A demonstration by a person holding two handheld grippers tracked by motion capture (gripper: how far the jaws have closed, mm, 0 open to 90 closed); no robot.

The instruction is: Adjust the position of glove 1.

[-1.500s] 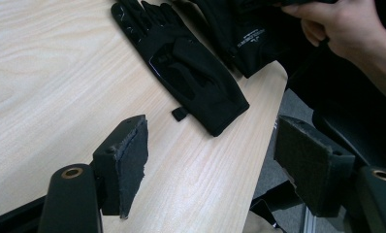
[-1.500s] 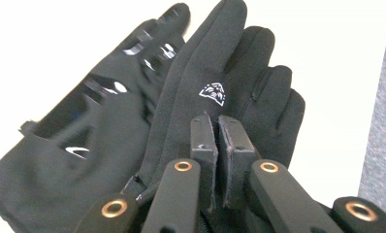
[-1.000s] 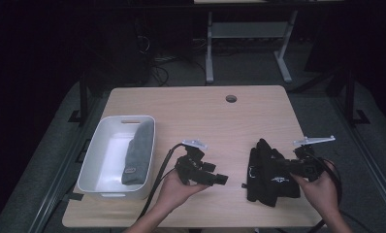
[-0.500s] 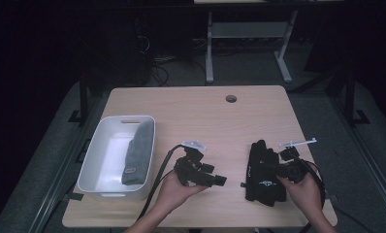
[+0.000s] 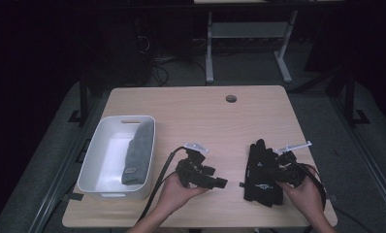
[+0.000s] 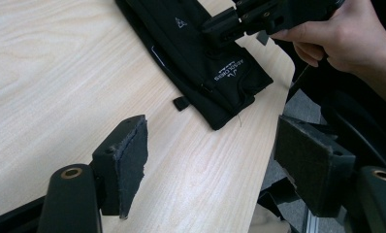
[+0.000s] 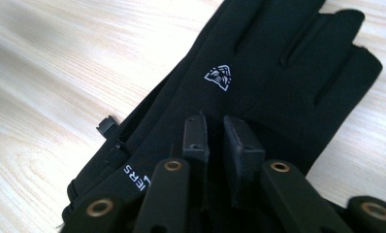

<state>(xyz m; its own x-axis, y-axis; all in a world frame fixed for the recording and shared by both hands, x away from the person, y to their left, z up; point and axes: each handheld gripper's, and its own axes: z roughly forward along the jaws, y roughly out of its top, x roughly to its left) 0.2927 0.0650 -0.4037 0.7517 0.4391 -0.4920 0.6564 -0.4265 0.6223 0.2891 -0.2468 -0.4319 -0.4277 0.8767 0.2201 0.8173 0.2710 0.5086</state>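
Near the front right of the surface [image 5: 191, 104] the right gripper [image 7: 222, 133], jaws almost closed and just opening slightly, rests on the black glove [image 5: 263, 174] without visibly pinching it, probably seeking a hold, while the left gripper [image 5: 215, 180] waits wide open and empty, and farther left the white bin [image 5: 96, 160] already holds a grey glove [image 5: 138, 153].

A black glove [image 5: 263, 174] lies flat on the tabletop [image 5: 201, 121], toward its near right corner, with the fingers pointing to the far side and the cuff toward the near edge. It looks like a thin, smooth fabric glove; seams mark off the fingers. A small white triangular emblem [image 7: 218, 77] sits on the back of the hand, and white lettering [image 6: 228, 74] runs near the cuff. A short black tab [image 6: 181, 103] sticks out from the cuff's left edge onto the wood. The right tool [image 7: 220, 128] rests on the glove at its wrist part, jaws nearly together.
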